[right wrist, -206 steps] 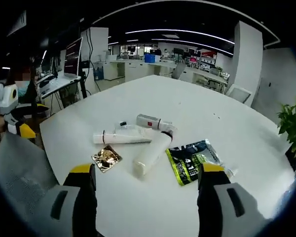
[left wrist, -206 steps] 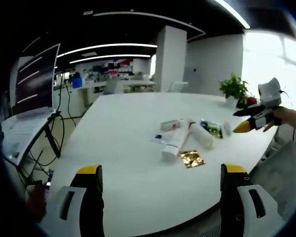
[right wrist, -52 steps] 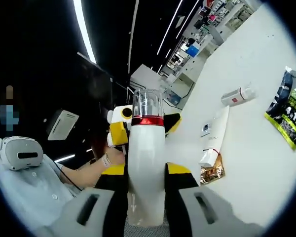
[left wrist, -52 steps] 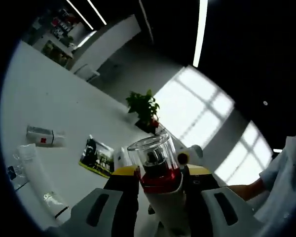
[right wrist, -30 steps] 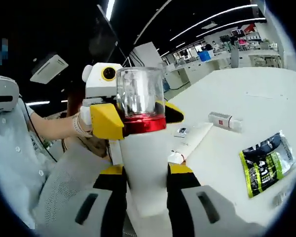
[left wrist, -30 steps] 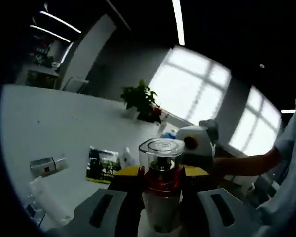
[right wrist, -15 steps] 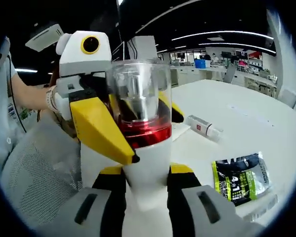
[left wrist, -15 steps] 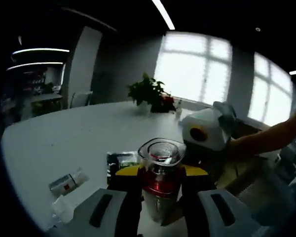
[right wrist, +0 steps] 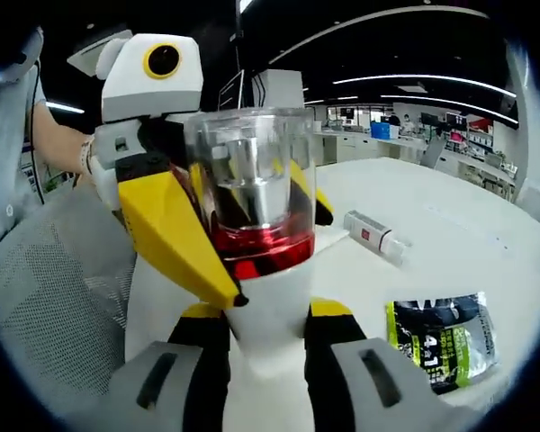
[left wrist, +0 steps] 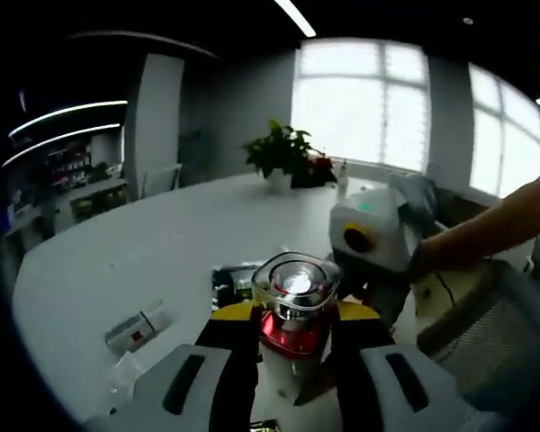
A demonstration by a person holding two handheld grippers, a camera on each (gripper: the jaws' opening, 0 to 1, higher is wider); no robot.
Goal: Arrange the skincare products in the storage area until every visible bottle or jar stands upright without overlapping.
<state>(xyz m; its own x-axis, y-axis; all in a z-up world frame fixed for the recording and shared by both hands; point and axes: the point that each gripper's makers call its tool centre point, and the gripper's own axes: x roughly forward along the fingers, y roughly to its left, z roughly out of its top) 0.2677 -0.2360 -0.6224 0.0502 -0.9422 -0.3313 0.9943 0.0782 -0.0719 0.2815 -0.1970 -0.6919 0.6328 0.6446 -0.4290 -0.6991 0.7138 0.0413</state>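
A white pump bottle (right wrist: 261, 306) with a red collar and a clear cap (left wrist: 295, 281) is held upright in the air over the white table (left wrist: 162, 243). My right gripper (right wrist: 261, 331) is shut on its white body. My left gripper (left wrist: 292, 317) is shut on the red collar, and in the right gripper view it comes in from the left with yellow jaws (right wrist: 279, 256) on both sides of the collar. A small white bottle with a red label (right wrist: 373, 232) (left wrist: 137, 330) lies on its side on the table.
A black and green sachet (right wrist: 441, 342) (left wrist: 229, 277) lies flat on the table. A white tube (left wrist: 121, 371) lies at the lower left. A grey mesh chair (right wrist: 45, 297) stands beside the table. A potted plant (left wrist: 288, 153) sits at the far edge.
Both grippers, open over the table at first, now clamp the pump bottle in the air. Over the last second the hold is unchanged; the views swung toward level.
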